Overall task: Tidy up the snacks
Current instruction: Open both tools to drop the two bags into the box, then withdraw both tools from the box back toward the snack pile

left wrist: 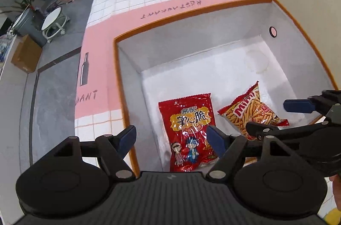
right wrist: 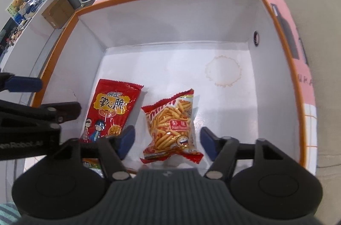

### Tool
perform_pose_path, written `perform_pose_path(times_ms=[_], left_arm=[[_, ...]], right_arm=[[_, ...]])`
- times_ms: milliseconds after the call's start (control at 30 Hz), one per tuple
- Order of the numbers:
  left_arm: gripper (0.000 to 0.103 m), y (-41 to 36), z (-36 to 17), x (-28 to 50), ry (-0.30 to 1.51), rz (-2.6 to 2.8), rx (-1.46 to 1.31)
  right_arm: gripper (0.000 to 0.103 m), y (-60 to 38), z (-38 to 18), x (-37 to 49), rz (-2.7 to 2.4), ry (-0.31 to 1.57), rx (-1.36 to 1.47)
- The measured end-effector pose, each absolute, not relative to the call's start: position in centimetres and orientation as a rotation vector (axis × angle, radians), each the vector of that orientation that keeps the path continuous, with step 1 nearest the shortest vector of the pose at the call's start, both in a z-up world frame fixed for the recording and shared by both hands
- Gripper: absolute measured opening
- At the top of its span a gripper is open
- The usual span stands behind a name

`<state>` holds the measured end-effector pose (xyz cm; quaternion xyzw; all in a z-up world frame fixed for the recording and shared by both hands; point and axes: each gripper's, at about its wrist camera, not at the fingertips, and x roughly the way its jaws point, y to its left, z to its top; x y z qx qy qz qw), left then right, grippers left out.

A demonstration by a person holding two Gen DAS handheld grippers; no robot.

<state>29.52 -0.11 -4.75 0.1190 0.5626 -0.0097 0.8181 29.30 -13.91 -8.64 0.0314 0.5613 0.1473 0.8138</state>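
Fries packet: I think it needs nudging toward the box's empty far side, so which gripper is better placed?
Right. The right gripper hangs over the fries packet, jaws open either side. The left gripper straddles the box wall beside the red packet.

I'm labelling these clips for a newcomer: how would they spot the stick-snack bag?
Find the orange-rimmed white box on the tablecloth. Two red packets lie on its floor; take the right one, beside the cartoon-children packet. Only it pictures orange sticks.
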Motion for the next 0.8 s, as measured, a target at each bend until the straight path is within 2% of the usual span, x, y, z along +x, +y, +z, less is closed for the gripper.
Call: perform_pose_path(times_ms=[133,300,800], left_arm=[[0.088,0.3,-3.8,28.4,1.181,-0.006,0.222],[0.088,1.3,-1.9,26.2,1.126,0.009,0.090],[0.088,0.7,1.6,17.5,0.955,0.034,0.035]], right_arm=[[0.074,-14.1,-7.3,28.6,0.299,1.171,0.060],[0.082,-14.9,-5.3,26.9,0.292,1.110,0.064],[0.085,-17.0,0.9,18.1,0.297,0.867,0.020]])
